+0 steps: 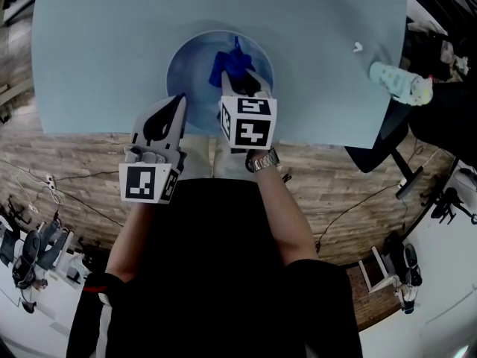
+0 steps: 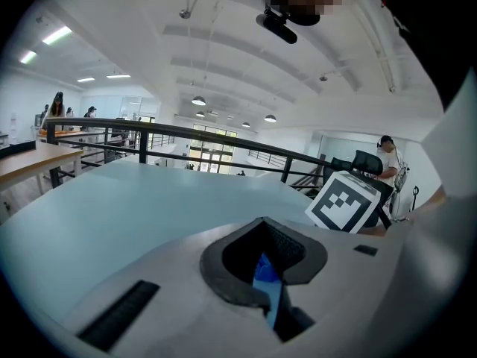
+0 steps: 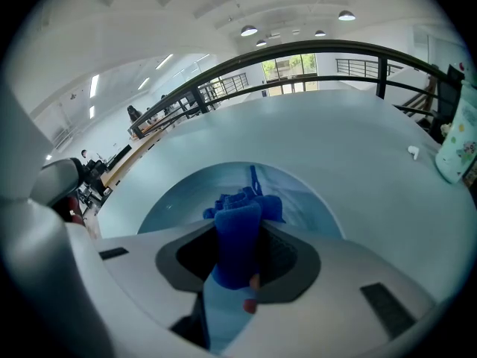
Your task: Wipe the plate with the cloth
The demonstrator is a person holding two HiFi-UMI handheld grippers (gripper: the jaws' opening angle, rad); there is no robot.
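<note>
blue fuzzy cloth (image 1: 229, 64) pinched in right fingers (image 1: 240, 88) over the round plate (image 1: 186, 69) (left fingers (image 1: 165, 119) clamp its rim).

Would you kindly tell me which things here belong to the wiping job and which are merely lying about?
In the job: plate, held at its rim by the left gripper; blue cloth, clamped in the right gripper over the plate.

Lying about: small white item on the table; pale patterned container at its right edge.
</note>
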